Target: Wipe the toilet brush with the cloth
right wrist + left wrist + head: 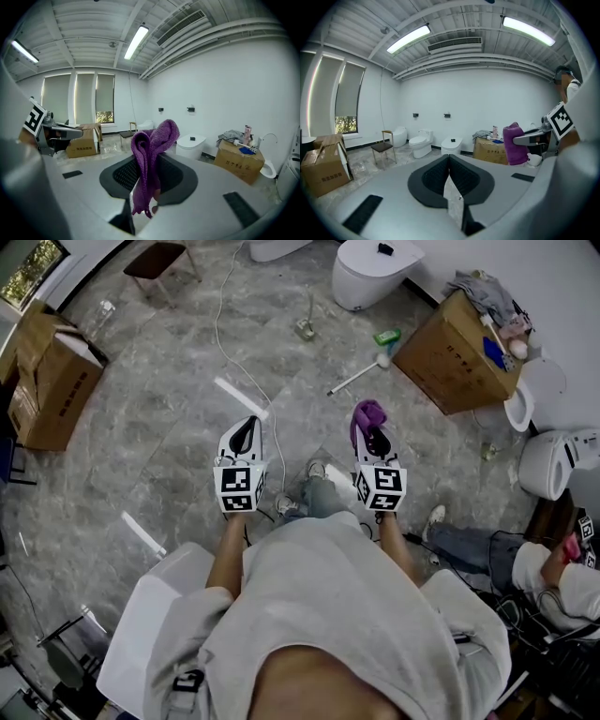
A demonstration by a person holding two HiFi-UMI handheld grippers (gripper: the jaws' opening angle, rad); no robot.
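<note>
A white toilet brush (pixel 356 377) lies on the grey marble floor, its head near a brown cardboard box (pixel 457 357). My right gripper (pixel 372 428) is shut on a purple cloth (pixel 367 414), which bunches above the jaws and hangs between them in the right gripper view (pixel 149 161). That gripper is held well short of the brush. My left gripper (pixel 246 430) is shut with nothing in it; its jaws meet in the left gripper view (pixel 449 165). From there the cloth (pixel 514 144) shows at the right.
A white toilet (pixel 371 270) stands at the far wall, a urinal (pixel 522 404) and another white fixture (pixel 557 463) at the right. Cardboard boxes (pixel 52 376) sit at the left, a chair (pixel 157 261) far back. A cable (pixel 234 362) runs across the floor. A seated person (pixel 525 568) is at lower right.
</note>
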